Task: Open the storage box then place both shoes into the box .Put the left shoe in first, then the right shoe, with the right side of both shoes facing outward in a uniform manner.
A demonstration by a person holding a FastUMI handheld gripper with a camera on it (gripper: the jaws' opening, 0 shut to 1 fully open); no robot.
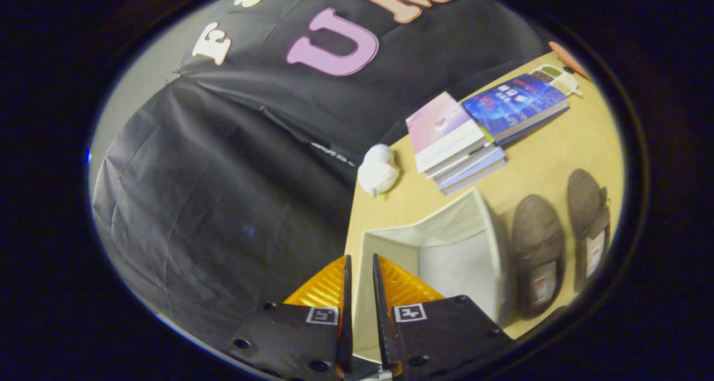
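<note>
Gripper [360,261] fingers are seen nearly together, a narrow gap left between them, nothing clamped; the tips are poised at the near rim of the white storage box [446,247]. That box stands open on the table [558,152], and its pale interior is seen bare. Just beside it two brown shoes [538,239] [588,213] are laid side by side. Beyond the box, stacked books [452,141] and a white bundle [378,170] are placed.

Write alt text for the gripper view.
The gripper, fingers nearly closed with a narrow gap, hovers over the near wall of an open white storage box on a wooden table. Two brown shoes lie beside the box, books beyond.
</note>
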